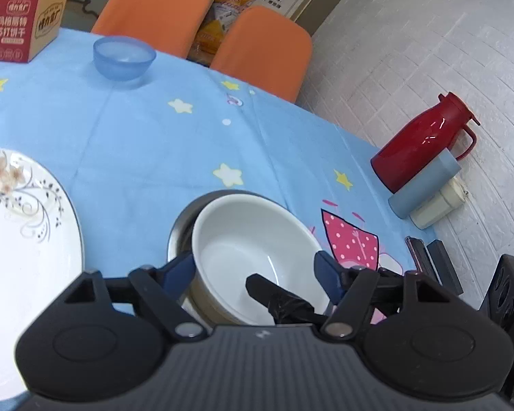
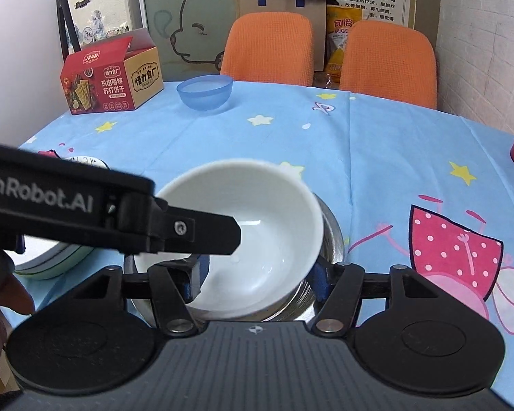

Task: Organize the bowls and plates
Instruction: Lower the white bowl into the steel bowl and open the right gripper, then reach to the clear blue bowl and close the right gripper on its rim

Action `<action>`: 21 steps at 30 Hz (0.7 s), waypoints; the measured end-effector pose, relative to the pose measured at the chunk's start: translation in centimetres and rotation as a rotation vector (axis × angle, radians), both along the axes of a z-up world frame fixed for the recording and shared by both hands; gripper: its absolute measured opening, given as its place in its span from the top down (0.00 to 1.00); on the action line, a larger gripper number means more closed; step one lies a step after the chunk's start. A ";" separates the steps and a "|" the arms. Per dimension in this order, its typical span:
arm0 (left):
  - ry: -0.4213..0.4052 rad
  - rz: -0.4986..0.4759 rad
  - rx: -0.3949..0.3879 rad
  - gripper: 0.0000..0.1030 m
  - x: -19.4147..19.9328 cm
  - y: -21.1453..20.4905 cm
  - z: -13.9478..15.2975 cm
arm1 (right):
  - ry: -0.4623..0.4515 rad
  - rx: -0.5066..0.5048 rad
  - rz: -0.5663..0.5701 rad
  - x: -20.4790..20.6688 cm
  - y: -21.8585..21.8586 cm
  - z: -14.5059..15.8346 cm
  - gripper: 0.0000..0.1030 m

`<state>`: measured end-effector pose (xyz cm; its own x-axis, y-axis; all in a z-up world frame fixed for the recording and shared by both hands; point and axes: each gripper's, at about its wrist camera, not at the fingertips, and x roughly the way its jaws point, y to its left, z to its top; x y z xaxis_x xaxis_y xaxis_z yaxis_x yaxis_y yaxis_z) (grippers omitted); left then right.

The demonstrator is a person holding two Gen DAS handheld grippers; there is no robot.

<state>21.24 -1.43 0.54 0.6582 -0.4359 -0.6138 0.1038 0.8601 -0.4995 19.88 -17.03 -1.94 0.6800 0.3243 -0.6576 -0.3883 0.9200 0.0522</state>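
Both grippers, left (image 1: 255,270) and right (image 2: 257,277), stand open around the white bowl (image 2: 257,239), nested tilted in the steel bowl (image 2: 332,236) at six o'clock; a bump could tip it.

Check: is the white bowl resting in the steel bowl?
Touching. Right wrist view shows the white bowl nested inside the steel bowl, tilted against its rim.

Evenly and brightly lit, perhaps from overhead, with soft glare on the red flask (image 1: 425,144), strong fisheye bending at edges, slight softness throughout.
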 end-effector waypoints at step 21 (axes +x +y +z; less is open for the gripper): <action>-0.121 0.129 0.043 0.28 -2.7 3.3 0.6 | -0.142 0.103 -0.281 -6.4 -2.6 -0.4 0.00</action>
